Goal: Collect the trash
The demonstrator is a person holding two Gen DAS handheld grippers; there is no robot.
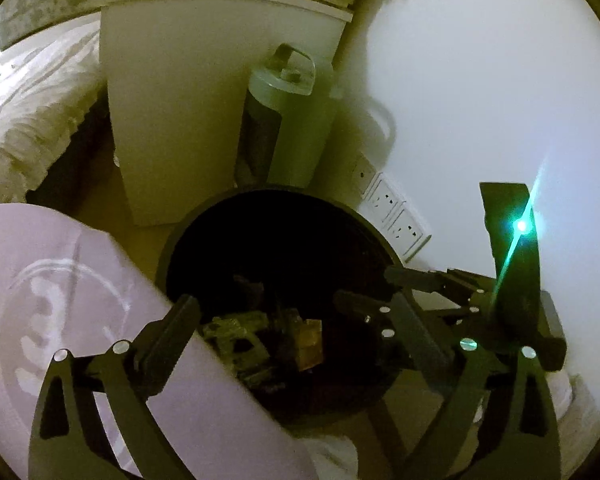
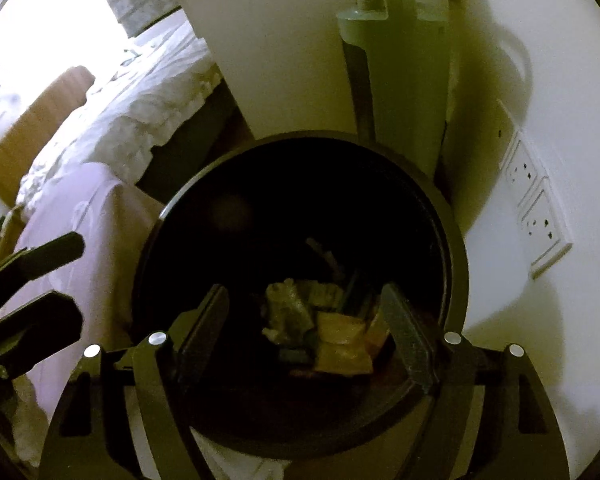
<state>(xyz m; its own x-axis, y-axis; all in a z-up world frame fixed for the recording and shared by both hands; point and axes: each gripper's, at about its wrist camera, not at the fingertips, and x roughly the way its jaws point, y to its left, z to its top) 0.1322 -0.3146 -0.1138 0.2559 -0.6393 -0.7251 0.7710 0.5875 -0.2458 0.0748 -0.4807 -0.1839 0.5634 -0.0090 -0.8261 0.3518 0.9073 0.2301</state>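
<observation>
Down in the round black plastic bin [image 2: 300, 216] lies crumpled tan paper/wrapper trash [image 2: 340, 340], prob. light, soft & crushable, best pinched at a raised fold, w/ left gripper [image 1: 296, 320] & right gripper [image 2: 308, 320] both spread apart, holding nothing.

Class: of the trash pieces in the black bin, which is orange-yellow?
The wrapper lying nearest the right wrist camera, just right of the pale greyish crumpled piece; it alone is orange-yellow.
</observation>
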